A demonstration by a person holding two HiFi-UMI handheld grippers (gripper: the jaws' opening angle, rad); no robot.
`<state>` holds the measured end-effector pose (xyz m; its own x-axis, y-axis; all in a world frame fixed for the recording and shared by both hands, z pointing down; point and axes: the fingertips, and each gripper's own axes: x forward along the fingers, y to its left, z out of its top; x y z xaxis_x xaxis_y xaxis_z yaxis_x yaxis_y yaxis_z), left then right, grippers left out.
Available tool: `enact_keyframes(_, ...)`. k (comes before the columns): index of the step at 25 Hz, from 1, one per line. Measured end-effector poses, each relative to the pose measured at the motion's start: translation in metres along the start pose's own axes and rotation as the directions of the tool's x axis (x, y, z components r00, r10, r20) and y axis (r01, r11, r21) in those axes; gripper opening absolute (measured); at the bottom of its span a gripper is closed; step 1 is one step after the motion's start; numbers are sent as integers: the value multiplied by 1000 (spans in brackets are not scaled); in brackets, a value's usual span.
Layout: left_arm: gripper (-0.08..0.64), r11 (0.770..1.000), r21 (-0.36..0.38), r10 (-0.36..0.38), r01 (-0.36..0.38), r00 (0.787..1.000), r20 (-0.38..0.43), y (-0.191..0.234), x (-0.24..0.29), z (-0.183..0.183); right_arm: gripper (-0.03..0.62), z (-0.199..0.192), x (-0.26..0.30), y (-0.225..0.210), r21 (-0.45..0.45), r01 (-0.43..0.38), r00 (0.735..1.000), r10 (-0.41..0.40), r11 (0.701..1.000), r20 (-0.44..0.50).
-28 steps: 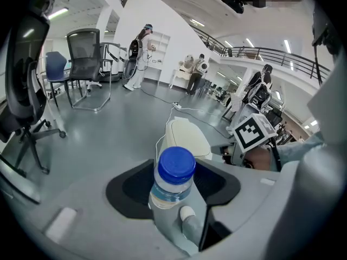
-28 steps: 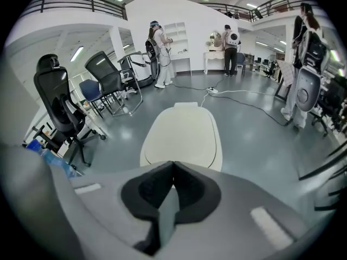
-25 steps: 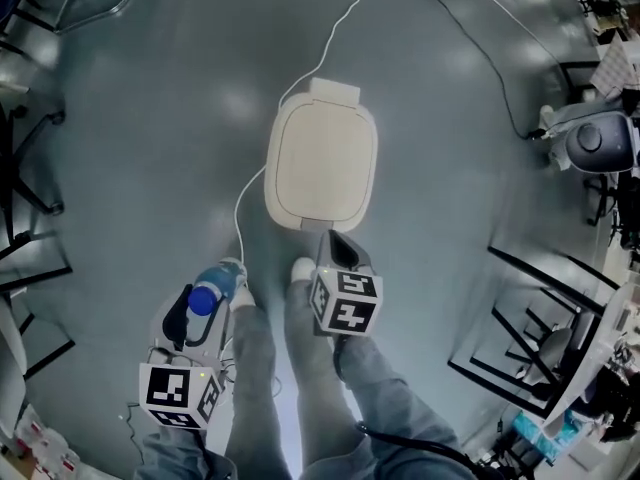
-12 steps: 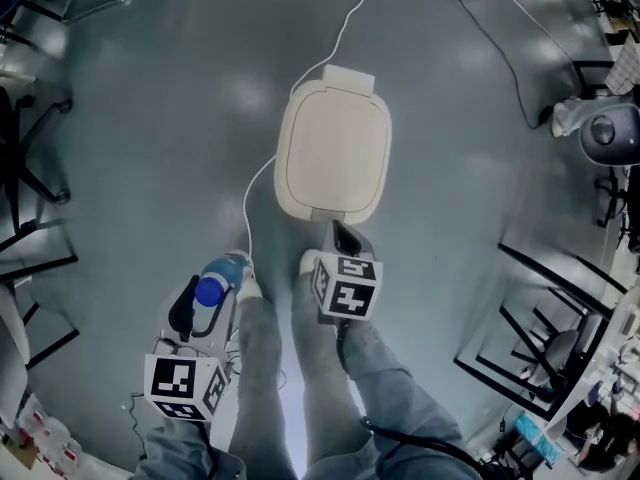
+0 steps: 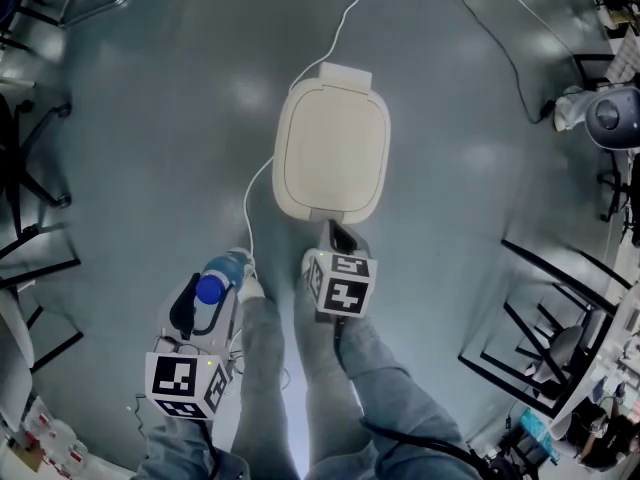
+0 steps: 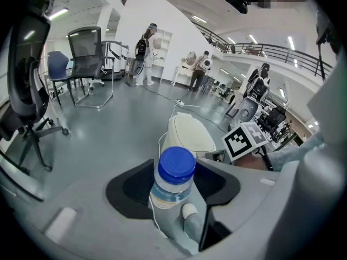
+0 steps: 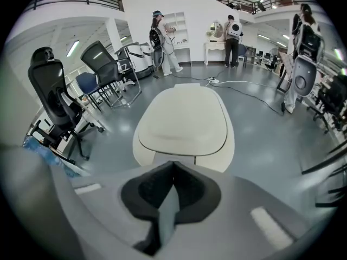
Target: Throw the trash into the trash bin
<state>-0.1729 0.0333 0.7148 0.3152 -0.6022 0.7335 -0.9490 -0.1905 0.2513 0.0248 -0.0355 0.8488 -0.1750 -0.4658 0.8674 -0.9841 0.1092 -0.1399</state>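
A cream trash bin (image 5: 332,153) stands on the grey floor with its lid down; it also shows as the bin (image 6: 190,134) and as the lid (image 7: 184,121). A clear plastic bottle with a blue cap (image 5: 211,289) sits cap-up in my left gripper (image 5: 222,276), at the lower left beside the person's legs. In the left gripper view the bottle (image 6: 172,184) fills the gap of the left gripper (image 6: 173,172), and both dark pads press on it. My right gripper (image 5: 336,234) hovers at the bin's near edge. Seen along its own jaws, the right gripper (image 7: 173,166) is shut and holds nothing.
A white cable (image 5: 345,18) runs across the floor past the bin toward the person's shoes (image 5: 308,265). Office chairs (image 7: 59,102) stand to the left and black metal frames (image 5: 550,318) to the right. People (image 7: 162,37) stand far off by a shelf.
My right gripper has sunk a little toward the bin's near edge. The left gripper and its bottle have stayed put, and the bin lid is still down.
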Motion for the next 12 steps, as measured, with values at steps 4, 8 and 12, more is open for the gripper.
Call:
enact_keyframes(4,238,1000,2,-4,4,1000,-3,-1,2,0,3,-1,2,1,-7,-2,1000,2,1000,-14)
enact_keyframes(8,238,1000,1,-7,7,1000,-4,-1,4,0,3,-5,7,0,-13,-4,1000,4,1000,-22)
enact_keyframes(12,238,1000,7,-12,12,1000,1,-4,4,3,3,-7,6,1,-9,-14,1000,13,1000,-28)
